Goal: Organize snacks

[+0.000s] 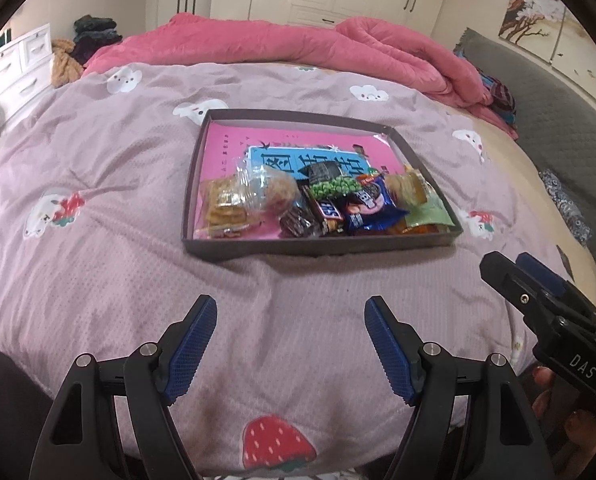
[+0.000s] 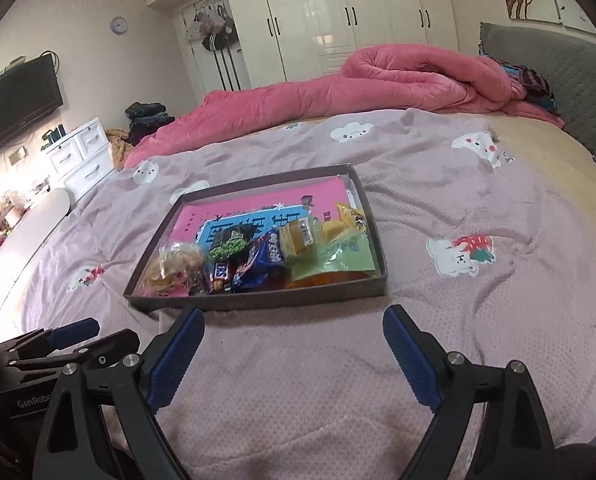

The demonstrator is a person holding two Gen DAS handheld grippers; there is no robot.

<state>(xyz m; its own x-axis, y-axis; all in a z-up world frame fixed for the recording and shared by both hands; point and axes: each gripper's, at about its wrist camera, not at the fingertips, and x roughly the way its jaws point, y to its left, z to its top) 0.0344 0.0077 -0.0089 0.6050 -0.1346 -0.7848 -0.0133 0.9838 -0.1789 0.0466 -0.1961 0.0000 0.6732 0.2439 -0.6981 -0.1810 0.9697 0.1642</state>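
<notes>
Both grippers, left (image 1: 290, 312) and right (image 2: 294, 322), spread empty short of shallow dark cardboard tray (image 1: 258, 249); could topple heaped packets (image 1: 326, 210).

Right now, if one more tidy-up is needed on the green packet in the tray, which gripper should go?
Probably the right gripper: it is open and empty, and the green packet lies at the tray's right end, nearest it. The left gripper, also open, faces the cracker end.

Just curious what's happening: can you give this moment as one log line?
left gripper: open, empty | right gripper: open, empty | snacks: in tray | tray: on bed
</notes>
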